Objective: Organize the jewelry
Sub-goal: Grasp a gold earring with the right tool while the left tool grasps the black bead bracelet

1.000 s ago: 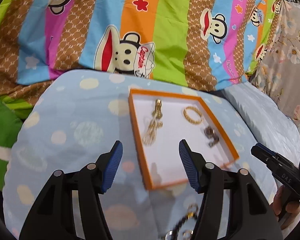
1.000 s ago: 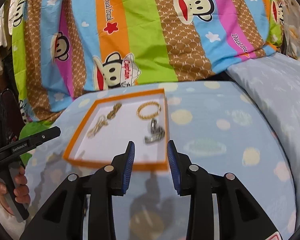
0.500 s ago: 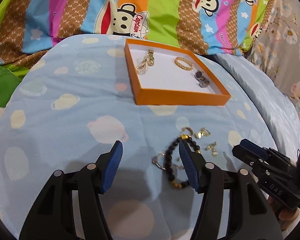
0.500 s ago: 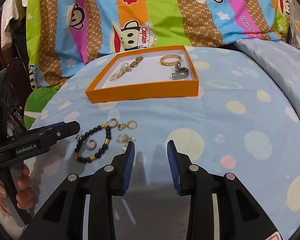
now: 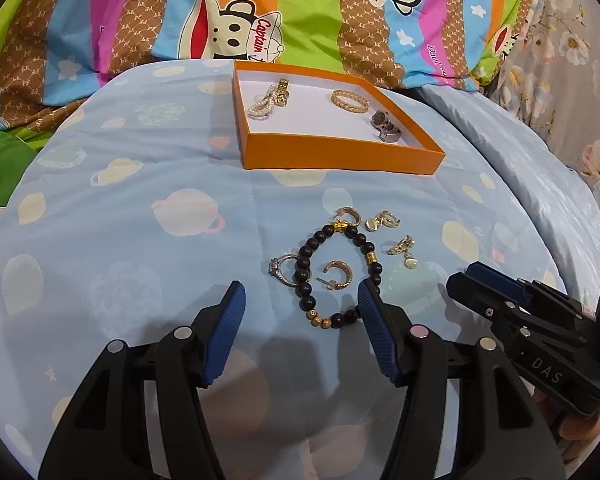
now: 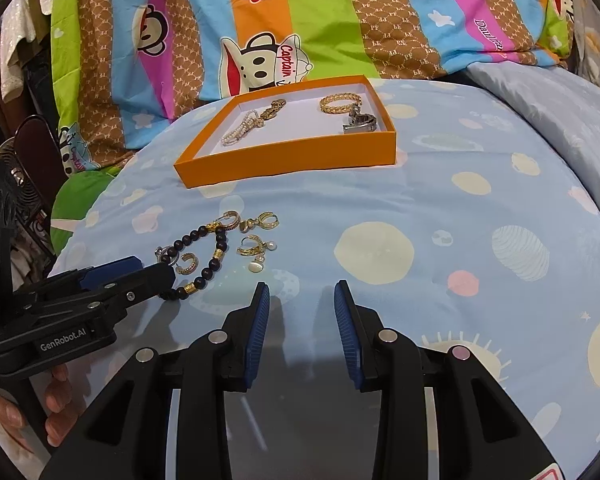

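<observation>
Blue-padded left tool point(image 5: 300, 300) and right tool point(image 6: 298, 304), both unclenched and empty, now dropped from orange tray point(image 5: 340, 156) to loose beaded bracelet point(image 5: 336, 276), ready for picking.

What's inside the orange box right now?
The orange box holds a pearl and gold chain piece, a gold braided bangle and a silver-toned watch on its white floor. The near wall hides a strip of the floor behind it.
</observation>
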A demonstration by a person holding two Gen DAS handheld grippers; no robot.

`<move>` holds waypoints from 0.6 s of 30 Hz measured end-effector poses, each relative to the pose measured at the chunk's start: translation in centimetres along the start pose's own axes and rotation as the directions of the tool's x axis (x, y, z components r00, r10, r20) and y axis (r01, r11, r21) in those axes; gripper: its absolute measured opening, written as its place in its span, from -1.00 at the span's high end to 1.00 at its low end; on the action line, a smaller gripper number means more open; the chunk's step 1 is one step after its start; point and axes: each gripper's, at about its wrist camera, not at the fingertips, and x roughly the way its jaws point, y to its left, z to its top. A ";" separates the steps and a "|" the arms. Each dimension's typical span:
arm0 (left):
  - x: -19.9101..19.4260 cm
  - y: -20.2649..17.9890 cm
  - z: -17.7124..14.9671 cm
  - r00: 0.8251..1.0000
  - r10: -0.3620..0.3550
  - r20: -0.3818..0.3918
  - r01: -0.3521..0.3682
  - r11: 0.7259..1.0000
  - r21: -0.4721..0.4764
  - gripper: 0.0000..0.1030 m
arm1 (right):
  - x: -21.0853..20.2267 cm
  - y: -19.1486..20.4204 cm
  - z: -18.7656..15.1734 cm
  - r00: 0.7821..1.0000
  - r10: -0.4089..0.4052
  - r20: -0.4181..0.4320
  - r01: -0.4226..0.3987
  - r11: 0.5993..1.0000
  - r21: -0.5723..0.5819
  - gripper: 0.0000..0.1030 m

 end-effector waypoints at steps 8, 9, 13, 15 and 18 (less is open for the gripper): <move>0.2 -0.8 -0.1 0.999 0.052 0.008 -0.052 0.998 0.032 -0.09 | 0.2 0.2 -0.1 1.000 -0.006 -0.011 0.006 1.000 -0.003 0.33; 0.2 -0.8 -0.1 0.998 0.055 0.009 -0.055 0.998 0.034 -0.09 | 0.2 0.2 -0.1 1.000 -0.007 -0.011 0.007 1.000 -0.003 0.32; 0.2 -0.9 -0.2 0.998 0.064 0.011 -0.064 0.997 0.041 -0.09 | 0.3 0.3 -0.1 1.000 -0.009 -0.016 0.009 1.000 -0.007 0.27; 0.2 -1.0 -0.2 0.998 0.069 0.013 -0.070 0.997 0.046 -0.09 | 0.4 0.3 -0.1 1.000 -0.011 -0.018 0.011 1.000 -0.011 0.25; 0.2 -1.1 -0.2 0.997 0.075 0.016 -0.075 0.996 0.051 -0.09 | 0.5 0.4 -0.1 1.000 -0.013 -0.022 0.012 1.000 -0.016 0.22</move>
